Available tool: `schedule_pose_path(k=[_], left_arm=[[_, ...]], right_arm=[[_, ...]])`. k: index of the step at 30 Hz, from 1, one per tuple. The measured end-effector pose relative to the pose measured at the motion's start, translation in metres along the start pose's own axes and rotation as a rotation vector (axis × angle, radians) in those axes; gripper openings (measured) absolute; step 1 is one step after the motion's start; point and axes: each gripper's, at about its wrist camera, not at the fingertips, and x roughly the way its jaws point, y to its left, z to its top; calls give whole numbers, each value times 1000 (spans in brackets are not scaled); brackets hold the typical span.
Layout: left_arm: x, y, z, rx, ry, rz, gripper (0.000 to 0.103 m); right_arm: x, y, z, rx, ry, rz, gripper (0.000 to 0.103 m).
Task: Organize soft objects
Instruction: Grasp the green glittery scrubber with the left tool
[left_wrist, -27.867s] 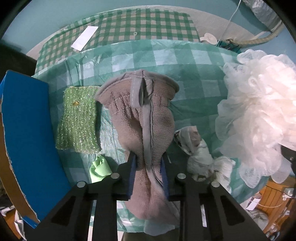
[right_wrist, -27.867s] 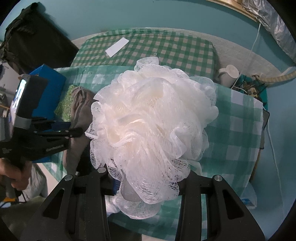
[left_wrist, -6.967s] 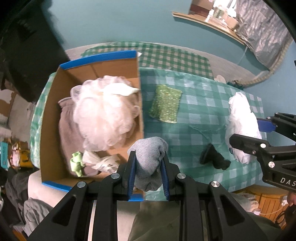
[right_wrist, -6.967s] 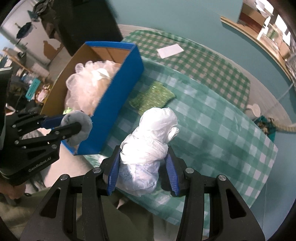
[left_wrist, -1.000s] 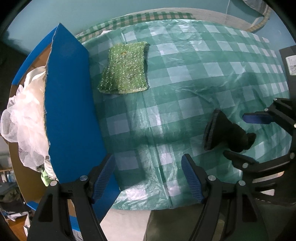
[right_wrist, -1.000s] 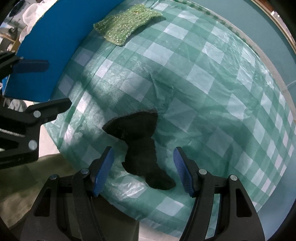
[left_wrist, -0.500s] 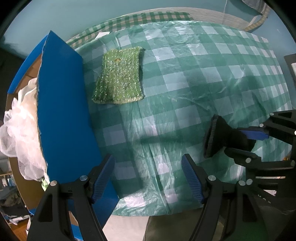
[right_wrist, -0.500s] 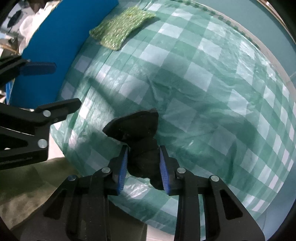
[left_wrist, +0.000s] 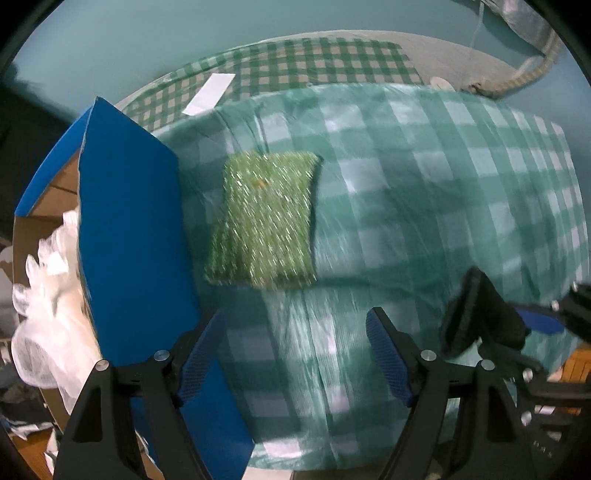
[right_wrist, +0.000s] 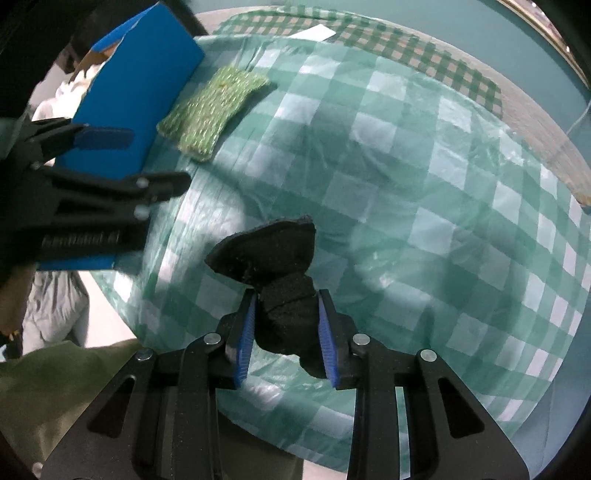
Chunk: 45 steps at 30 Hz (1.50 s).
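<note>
My right gripper (right_wrist: 286, 325) is shut on a black sock (right_wrist: 275, 258) and holds it above the checked tablecloth; the sock also shows at the right of the left wrist view (left_wrist: 476, 314). My left gripper (left_wrist: 295, 347) is open and empty, just in front of a sparkly green sponge cloth (left_wrist: 264, 219) that lies flat beside the blue box (left_wrist: 129, 221). The green cloth (right_wrist: 210, 110) and the left gripper (right_wrist: 147, 158) also show at the left of the right wrist view. A white mesh puff (left_wrist: 48, 306) sits in the box.
The blue cardboard box (right_wrist: 136, 88) stands at the table's left edge. A green-checked mat (left_wrist: 314, 70) with a white paper slip (left_wrist: 208, 94) lies beyond the table. The table's front edge is close under both grippers.
The right gripper has lifted the black sock off the cloth. The left gripper, still open, has moved forward toward the green sponge cloth.
</note>
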Motion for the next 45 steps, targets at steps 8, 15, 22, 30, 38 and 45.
schedule_pose_path(k=[8,15,22,30,38,45], left_arm=[[7,15,28,-29,-10,29,81],[12,16,43,-59,-12,68,89],[13,8,52,-64,-10,58,93],[19,7,64,-72,-1,71,93],[46,22,70,-110,58,60,93],[57,22,70,-114,79,18,90]], right_arm=[[-5,-1,5,58,-28,-6,31],[-10,-20,18,130,-54,-14,31],[-12,-23,24,143,-59,-12,31],[-12,-26,24,153,-47,-10,31],[-14,-32,21,176,-47,-13,31],[-16,-35,17,198,-51,-16,31]])
